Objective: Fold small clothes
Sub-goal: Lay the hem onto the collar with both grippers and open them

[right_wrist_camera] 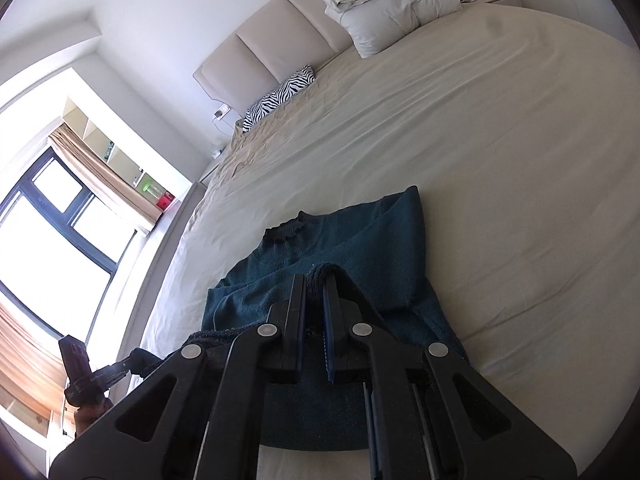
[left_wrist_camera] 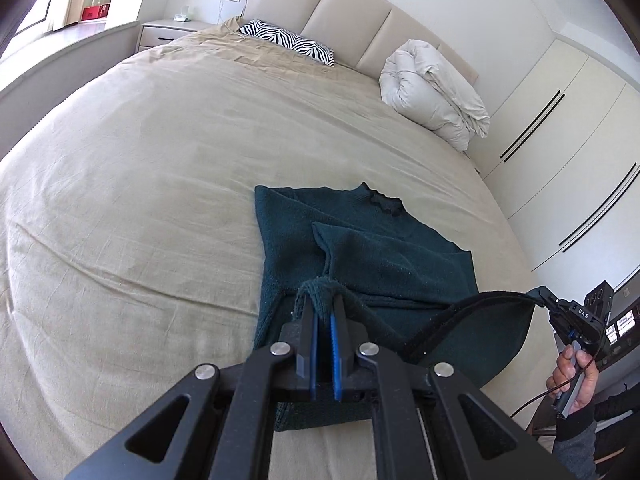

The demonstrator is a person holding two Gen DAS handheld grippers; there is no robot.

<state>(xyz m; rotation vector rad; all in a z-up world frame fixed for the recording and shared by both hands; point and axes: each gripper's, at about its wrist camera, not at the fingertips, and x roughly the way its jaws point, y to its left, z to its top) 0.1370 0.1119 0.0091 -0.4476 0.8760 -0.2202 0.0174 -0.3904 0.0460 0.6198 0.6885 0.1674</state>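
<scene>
A dark teal knit sweater (left_wrist_camera: 372, 248) lies on the beige bed sheet (left_wrist_camera: 140, 184), its ruffled collar (left_wrist_camera: 384, 200) toward the headboard and its sleeves folded in over the body. My left gripper (left_wrist_camera: 323, 292) is shut on a bunched bottom corner of the sweater, lifted off the sheet. My right gripper (right_wrist_camera: 316, 276) is shut on the other bottom corner of the sweater (right_wrist_camera: 360, 248). The hem stretches taut between the two grippers. In the left wrist view the right gripper (left_wrist_camera: 546, 294) shows at the far right, held by a hand (left_wrist_camera: 572, 376).
A zebra-print pillow (left_wrist_camera: 288, 42) and a rolled white duvet (left_wrist_camera: 432, 92) lie by the padded headboard (left_wrist_camera: 348, 4). White wardrobe doors (left_wrist_camera: 568, 128) stand on one side of the bed, a window (right_wrist_camera: 48, 240) with curtains on the other. A bedside table (left_wrist_camera: 168, 30) stands in the far corner.
</scene>
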